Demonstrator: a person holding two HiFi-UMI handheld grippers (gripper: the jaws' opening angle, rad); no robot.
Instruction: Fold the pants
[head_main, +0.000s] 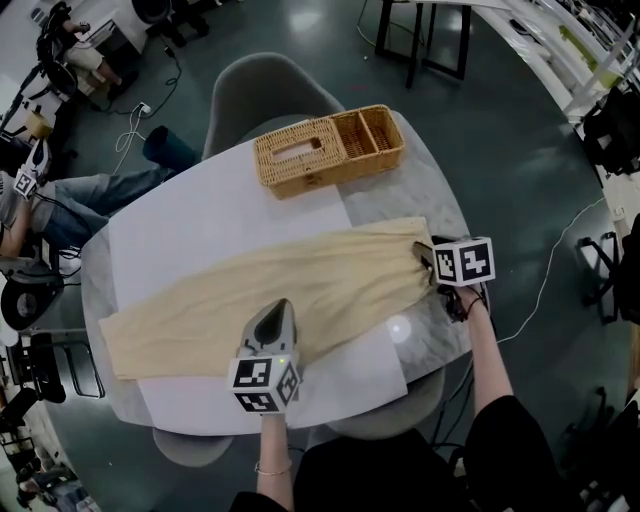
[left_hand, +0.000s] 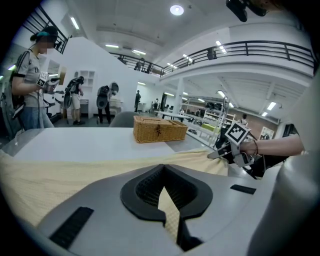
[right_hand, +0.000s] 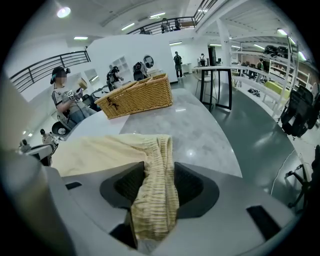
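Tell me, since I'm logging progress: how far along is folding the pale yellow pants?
Done: the pale yellow fabric pants lie flat in one long strip across the grey marble table. In hand: the right gripper clamps the gathered waistband; the left gripper pinches the near edge mid-length. Left: no crosswise fold shows yet.

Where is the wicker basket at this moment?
In the head view the wicker basket stands at the far side of the table, beyond the cream pants and apart from them, a grey chair behind it.
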